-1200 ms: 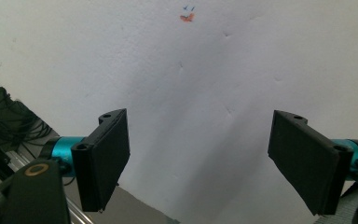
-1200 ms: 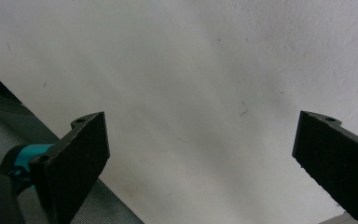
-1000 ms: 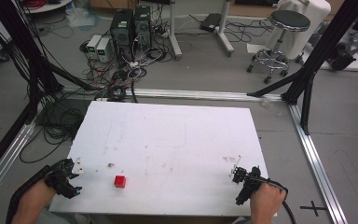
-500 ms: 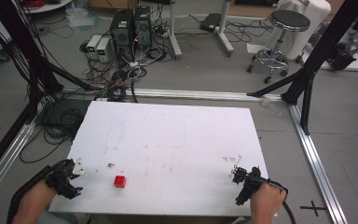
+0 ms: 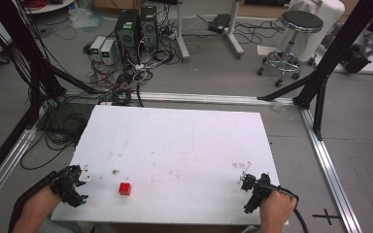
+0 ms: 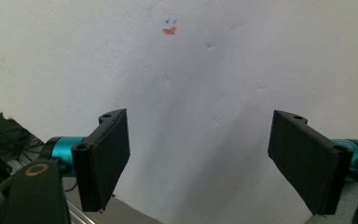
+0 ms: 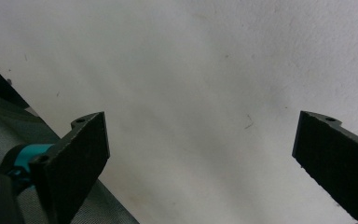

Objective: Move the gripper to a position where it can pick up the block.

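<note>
Start-of-episode pose, nothing grasped yet. Red cube (image 5: 125, 188) sits alone on the white table (image 5: 175, 145), down at about 7 o'clock of the tabletop, near the front edge. Left gripper (image 5: 80, 177) rests at the front-left corner, at 9 o'clock from the cube and near it but clearly apart; in the left gripper view (image 6: 198, 158) its jaws are spread wide with bare table between them, nothing pinched, and a small orange-and-blue mark (image 6: 169, 30) on the surface ahead at 12 o'clock. Right gripper (image 5: 245, 180) is at the front-right, about 5 o'clock of the table, well apart from the cube; right gripper view (image 7: 200, 154) shows jaws also spread wide over plain white surface, holding nothing, with the table edge cutting across at 7 o'clock. Both hands low at the near edge, the person's forearms coming in from the bottom. Judged step: pre-reach, before approaching the cube. Left gripper is the likelier one to go, being nearest. Next move calls for swinging it toward 3 o'clock so the cube comes between the open jaws, lowering until the pads straddle two opposite faces, then closing. The cube is small, so an off-centre closing may nudge it aside. Beyond the table: floor cables, computer boxes, a stool (image 5: 300, 22) at 1 o'clock.
</note>
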`<action>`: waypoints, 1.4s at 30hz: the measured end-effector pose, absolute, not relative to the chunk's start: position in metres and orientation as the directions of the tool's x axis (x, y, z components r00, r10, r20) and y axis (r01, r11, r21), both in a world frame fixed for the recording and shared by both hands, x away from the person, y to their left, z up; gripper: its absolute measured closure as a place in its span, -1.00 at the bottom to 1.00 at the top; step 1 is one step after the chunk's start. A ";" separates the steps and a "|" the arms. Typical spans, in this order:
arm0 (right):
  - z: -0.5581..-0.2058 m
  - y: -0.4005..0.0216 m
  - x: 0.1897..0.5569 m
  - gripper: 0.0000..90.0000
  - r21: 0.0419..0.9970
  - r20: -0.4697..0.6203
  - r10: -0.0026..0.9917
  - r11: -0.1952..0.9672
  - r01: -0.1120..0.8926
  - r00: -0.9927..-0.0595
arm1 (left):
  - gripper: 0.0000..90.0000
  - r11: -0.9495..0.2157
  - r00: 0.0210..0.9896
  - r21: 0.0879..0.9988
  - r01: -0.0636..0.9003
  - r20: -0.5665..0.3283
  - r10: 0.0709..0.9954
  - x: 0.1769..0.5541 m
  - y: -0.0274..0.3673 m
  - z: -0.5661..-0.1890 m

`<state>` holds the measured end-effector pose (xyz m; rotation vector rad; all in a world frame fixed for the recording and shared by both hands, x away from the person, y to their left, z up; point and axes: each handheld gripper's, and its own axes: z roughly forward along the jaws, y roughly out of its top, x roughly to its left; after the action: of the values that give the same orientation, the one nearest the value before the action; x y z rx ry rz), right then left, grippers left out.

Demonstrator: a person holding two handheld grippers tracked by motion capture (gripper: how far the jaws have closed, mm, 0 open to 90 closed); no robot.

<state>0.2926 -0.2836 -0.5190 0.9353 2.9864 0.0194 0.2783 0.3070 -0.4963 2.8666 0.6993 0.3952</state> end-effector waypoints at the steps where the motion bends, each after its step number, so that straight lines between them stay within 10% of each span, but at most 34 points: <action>1: -0.519 -0.284 0.293 -0.93 0.016 -0.008 0.571 0.821 0.571 -0.821 | -0.53 -0.881 0.859 0.217 0.421 0.215 0.464 0.279 0.307 -0.496; 42: -0.519 -0.282 0.295 -0.93 0.020 -0.003 0.559 0.829 0.559 -0.829 | -0.53 -0.953 0.948 0.192 0.232 0.174 0.266 0.314 0.265 -0.472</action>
<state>0.2946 -0.2816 -0.5193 0.9165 2.9960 0.0282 0.3138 0.2653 -0.4715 2.9323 0.3782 0.2972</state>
